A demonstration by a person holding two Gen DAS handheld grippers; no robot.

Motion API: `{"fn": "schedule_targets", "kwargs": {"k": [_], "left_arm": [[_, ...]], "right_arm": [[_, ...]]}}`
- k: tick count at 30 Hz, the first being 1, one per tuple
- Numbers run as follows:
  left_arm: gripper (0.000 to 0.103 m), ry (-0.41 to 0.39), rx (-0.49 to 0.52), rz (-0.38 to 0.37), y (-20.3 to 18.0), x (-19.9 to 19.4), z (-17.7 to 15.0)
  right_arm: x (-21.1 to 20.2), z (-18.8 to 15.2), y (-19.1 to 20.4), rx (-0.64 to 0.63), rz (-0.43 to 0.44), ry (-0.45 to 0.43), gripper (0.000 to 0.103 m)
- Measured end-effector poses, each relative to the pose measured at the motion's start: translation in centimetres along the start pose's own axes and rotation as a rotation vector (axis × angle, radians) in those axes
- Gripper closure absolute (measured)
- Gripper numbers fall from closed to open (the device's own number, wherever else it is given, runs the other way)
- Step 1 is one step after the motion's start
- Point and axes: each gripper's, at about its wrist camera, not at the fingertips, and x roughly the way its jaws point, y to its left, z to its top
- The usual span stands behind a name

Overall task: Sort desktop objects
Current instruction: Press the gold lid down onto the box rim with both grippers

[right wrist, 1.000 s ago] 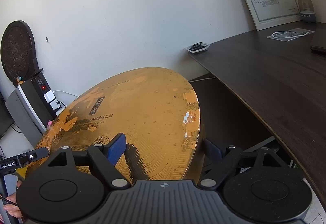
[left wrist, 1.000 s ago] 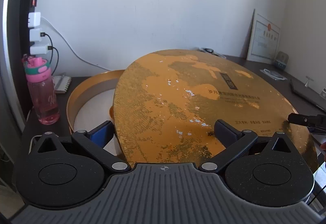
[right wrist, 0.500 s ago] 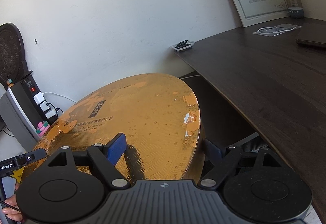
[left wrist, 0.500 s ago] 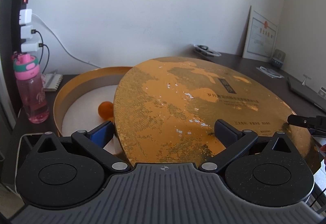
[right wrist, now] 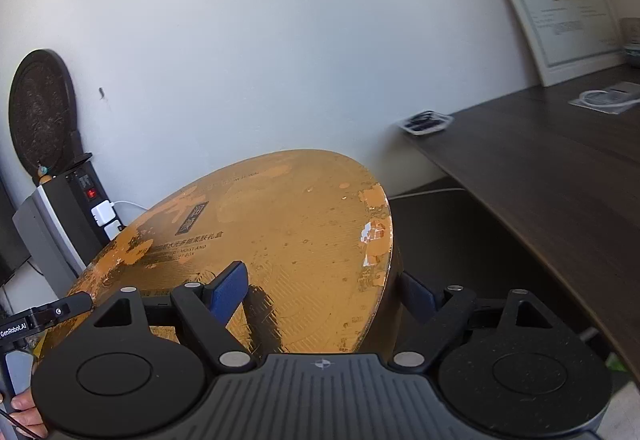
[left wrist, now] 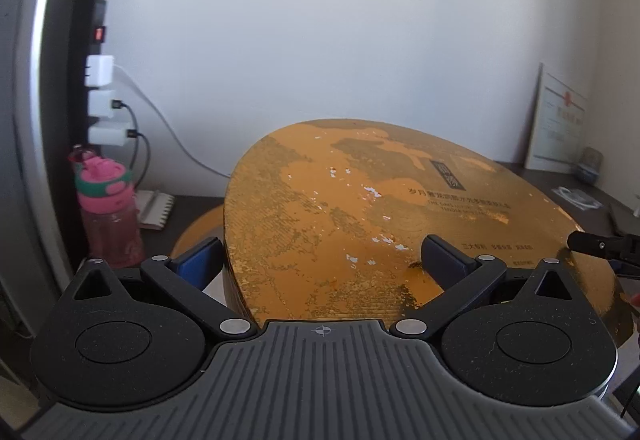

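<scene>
Between the two pairs of fingers a large round gold lid [left wrist: 360,215] was held up, tilted, above the dark worktop [right wrist: 560,175]. The left gripper [left wrist: 320,260] clasped its near-left rim, one finger under the edge and one on the worn top; the right gripper [right wrist: 320,288] grasped the opposite rim the same way. Under the lid's left edge a sliver of the gold box base [left wrist: 196,228] showed. Left of that stood a pink water bottle [left wrist: 106,211], with white chargers [left wrist: 102,103] plugged into a black power strip [left wrist: 86,51] above it. A framed certificate [right wrist: 560,11] leaned against the wall.
</scene>
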Motion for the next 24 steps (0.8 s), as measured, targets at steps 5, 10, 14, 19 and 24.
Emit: {"fn": "schedule_targets", "kwargs": {"k": [5,10,14,19,24], "left_arm": [[0.0,-0.006,-0.043,0.057,2.3,1.6,0.7],[0.0,-0.007,-0.058,0.094,4.2,2.6,1.2],[0.0,0.006,-0.073,0.102,5.4,3.7,1.3],[0.0,0.037,-0.093,0.109,6.5,5.4,0.8],[0.0,0.06,-0.12,0.116,7.3,6.8,-0.2]], "right_arm": [[3.8,0.7,1.4,-0.035,0.05,0.011,0.019],[6.7,0.9,2.3,-0.04,0.084,0.031,0.019],[8.4,0.8,2.7,-0.047,0.096,0.039,0.019],[9.9,0.4,2.6,-0.047,0.096,0.06,0.019],[11.2,0.1,2.4,-0.056,0.092,0.081,0.019]]}}
